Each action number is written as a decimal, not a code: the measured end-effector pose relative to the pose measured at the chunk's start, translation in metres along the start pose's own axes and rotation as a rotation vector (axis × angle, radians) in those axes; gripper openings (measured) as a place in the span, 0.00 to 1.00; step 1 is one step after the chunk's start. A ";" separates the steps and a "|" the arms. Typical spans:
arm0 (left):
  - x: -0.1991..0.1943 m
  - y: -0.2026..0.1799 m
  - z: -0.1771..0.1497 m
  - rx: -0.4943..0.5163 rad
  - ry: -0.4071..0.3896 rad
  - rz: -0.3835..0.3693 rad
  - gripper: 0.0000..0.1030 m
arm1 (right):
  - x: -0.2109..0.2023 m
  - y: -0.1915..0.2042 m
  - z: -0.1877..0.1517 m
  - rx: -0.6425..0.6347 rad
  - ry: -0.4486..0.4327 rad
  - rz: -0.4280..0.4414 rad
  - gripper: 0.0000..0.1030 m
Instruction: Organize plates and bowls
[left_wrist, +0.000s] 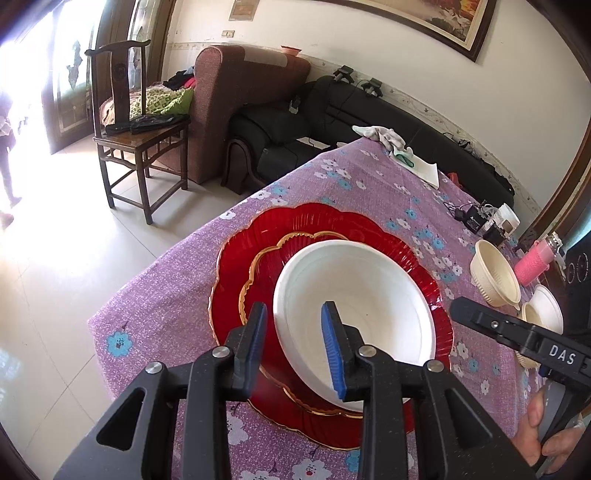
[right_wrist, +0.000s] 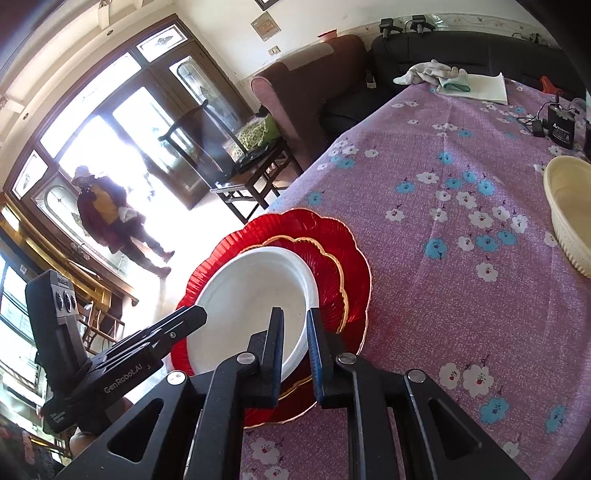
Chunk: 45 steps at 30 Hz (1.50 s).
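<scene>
bowl (left_wrist: 354, 314) atop stacked red plates (left_wrist: 255, 251) | left gripper (left_wrist: 294, 332) wide apart, straddling bowl rim | right gripper (right_wrist: 295, 343) narrowly parted around opposite rim, not clamped

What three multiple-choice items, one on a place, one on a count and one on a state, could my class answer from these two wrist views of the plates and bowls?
1. Where does the white bowl rest?
A. on the stacked red plates
B. on the bare tablecloth
C. on the wooden chair

2. How many red plates lie under that bowl?
A. one
B. two
C. four

3. How does the left tool stand?
A. shut on a cream bowl
B. out of view
C. open, straddling the white bowl's rim

Answers:
1. A: the bowl sits on the small red plate, which lies on the large red plate.
2. B: two scalloped gold rims show, one inside the other.
3. C: its blue pads are apart, one outside the rim and one inside the bowl.
</scene>
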<state>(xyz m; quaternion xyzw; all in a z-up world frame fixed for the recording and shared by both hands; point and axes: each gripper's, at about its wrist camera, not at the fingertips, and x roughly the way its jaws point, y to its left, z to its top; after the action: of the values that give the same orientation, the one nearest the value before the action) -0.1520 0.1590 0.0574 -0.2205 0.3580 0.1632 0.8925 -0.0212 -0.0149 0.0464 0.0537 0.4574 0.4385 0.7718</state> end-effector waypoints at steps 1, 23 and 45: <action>-0.002 -0.001 0.000 -0.002 -0.007 0.004 0.32 | -0.005 -0.001 0.000 0.004 -0.005 0.003 0.14; -0.007 -0.097 -0.024 0.224 0.046 -0.137 0.32 | -0.068 -0.164 0.054 0.127 -0.028 -0.413 0.44; 0.009 -0.125 -0.034 0.263 0.112 -0.185 0.33 | -0.102 -0.039 -0.052 -0.509 0.111 -0.282 0.19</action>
<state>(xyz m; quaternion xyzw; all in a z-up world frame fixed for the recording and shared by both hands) -0.1093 0.0366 0.0633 -0.1426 0.4036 0.0194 0.9035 -0.0557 -0.1291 0.0645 -0.2296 0.3771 0.4296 0.7878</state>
